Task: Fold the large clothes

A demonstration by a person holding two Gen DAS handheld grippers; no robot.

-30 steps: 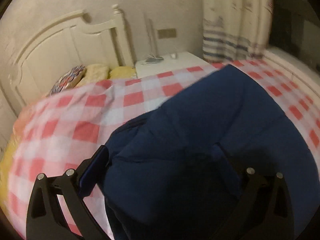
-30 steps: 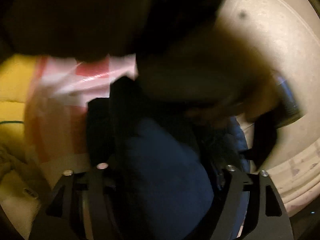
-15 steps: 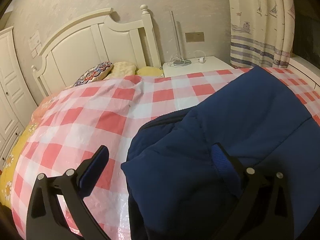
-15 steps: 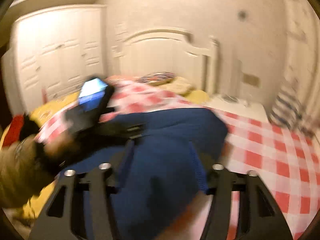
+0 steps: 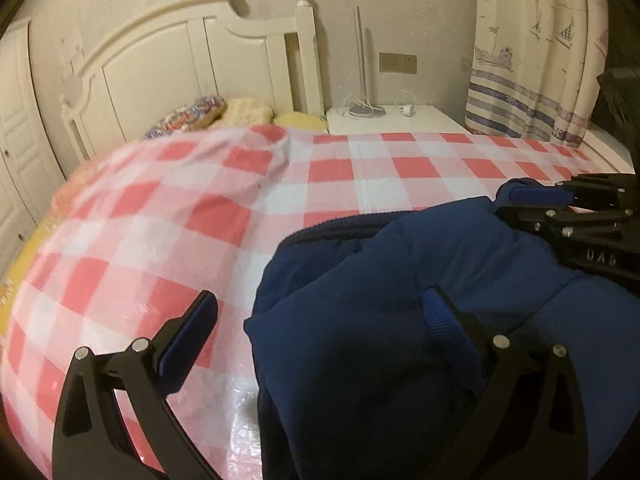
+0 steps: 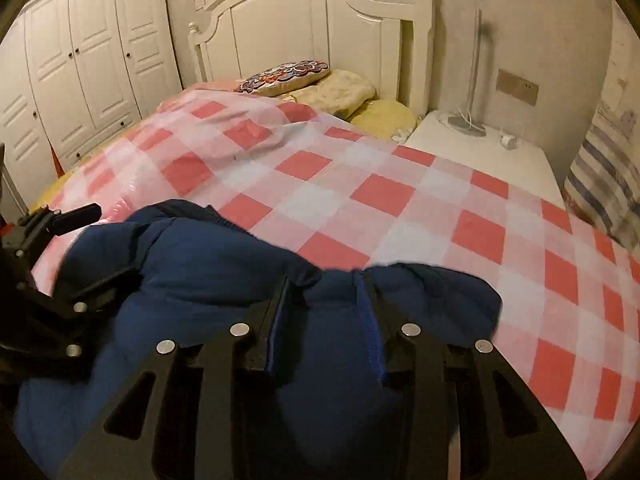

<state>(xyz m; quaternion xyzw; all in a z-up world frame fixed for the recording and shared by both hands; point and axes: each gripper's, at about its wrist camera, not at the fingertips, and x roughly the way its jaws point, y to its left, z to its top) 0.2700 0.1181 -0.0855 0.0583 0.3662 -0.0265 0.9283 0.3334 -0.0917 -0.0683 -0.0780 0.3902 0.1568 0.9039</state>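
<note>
Left wrist view: the left gripper [image 5: 320, 344] stands wide open with the edge of the navy padded jacket [image 5: 400, 288] bunched between its jaws near the foot edge of the checked bedcover [image 5: 304, 184], nothing pinched. Right wrist view: the right gripper [image 6: 324, 320] is closing narrow on a jacket fold [image 6: 332, 300]. Judgement: folding barely begun, garment heaped, no flat fold yet.

jacket [image 5: 400, 320] is puffy matt navy cloth; checked cover [image 5: 240, 208] looks like thin glossy plastic sheeting; headboard [image 6: 320, 28] smooth painted wood; grippers' fingers [image 6: 224, 380] matt black plastic, shiny metal screws
</note>
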